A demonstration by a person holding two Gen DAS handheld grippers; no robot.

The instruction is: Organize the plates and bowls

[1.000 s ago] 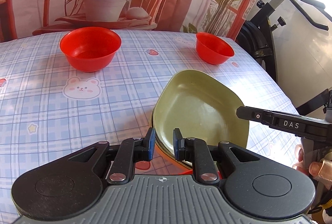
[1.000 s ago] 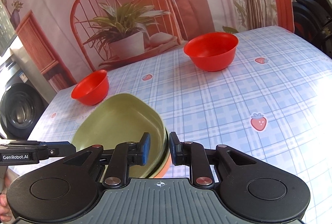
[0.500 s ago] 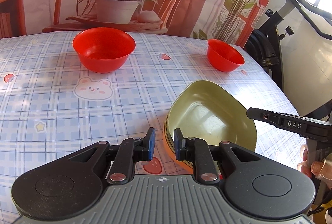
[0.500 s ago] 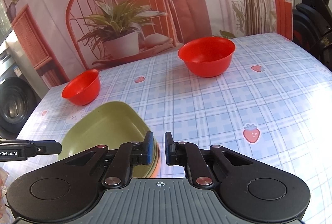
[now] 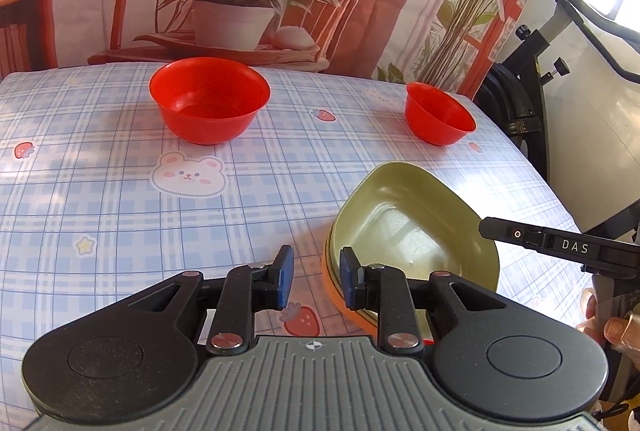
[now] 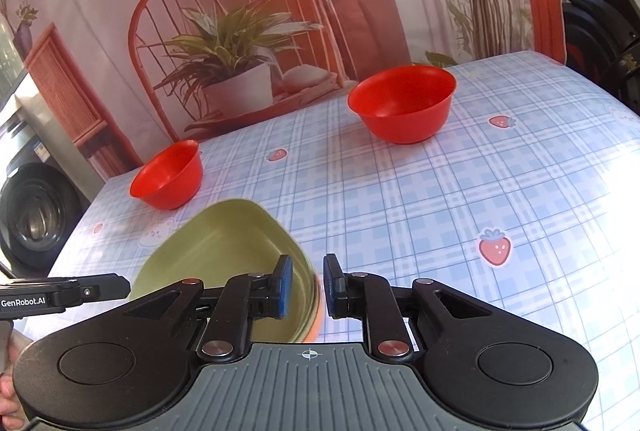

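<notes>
While your left gripper opens its jaws, the rim of the green plate sits between the blue pads, stacked on an orange plate. Your right gripper is opening too — narrow gap, the stack's edge between its pads. Ahead stand the large red bowl and the small red bowl, well apart.

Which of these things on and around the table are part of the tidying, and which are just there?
Part of the job:
- green plate on an orange plate
- big red bowl
- small red bowl

Just there:
- checked tablecloth
- exercise bike
- washing machine
</notes>
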